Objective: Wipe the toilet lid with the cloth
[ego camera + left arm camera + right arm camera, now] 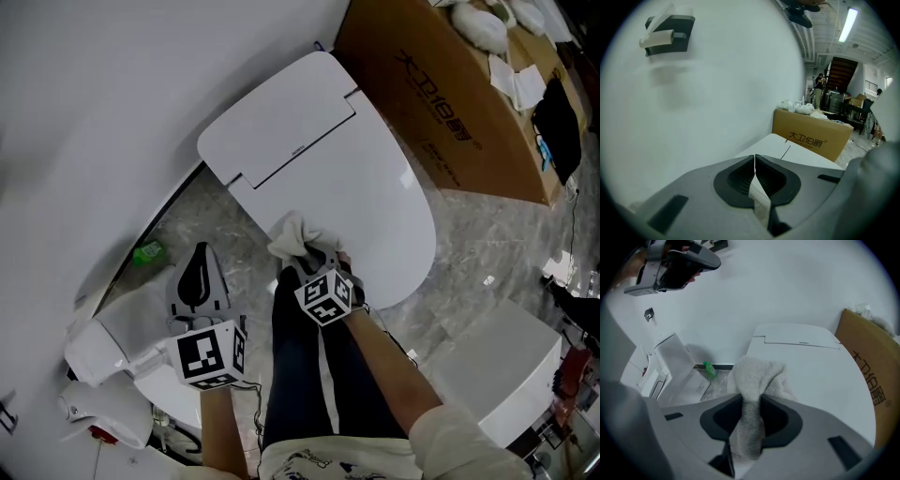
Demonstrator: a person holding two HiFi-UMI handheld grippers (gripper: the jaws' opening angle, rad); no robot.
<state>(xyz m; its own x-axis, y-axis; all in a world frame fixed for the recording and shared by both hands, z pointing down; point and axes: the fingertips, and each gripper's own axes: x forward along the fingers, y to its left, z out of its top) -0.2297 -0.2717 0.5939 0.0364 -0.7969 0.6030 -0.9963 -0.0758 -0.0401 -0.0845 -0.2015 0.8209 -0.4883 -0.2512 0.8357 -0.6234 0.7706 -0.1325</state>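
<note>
The white toilet lid (319,159) lies closed in the middle of the head view. A pale bunched cloth (292,234) rests on its near edge, and my right gripper (311,255) is shut on it. In the right gripper view the cloth (754,380) fills the gap between the jaws, with the lid (820,376) beyond. My left gripper (198,267) hangs left of the toilet over the floor, jaws shut together on nothing. In its own view the left gripper (754,164) points toward the wall, with the lid (787,150) just ahead.
A large cardboard box (450,94) stands right of the toilet against the wall. A small green item (148,252) lies on the floor by the wall. White fixtures (103,337) sit at lower left, and a white block (497,366) at lower right.
</note>
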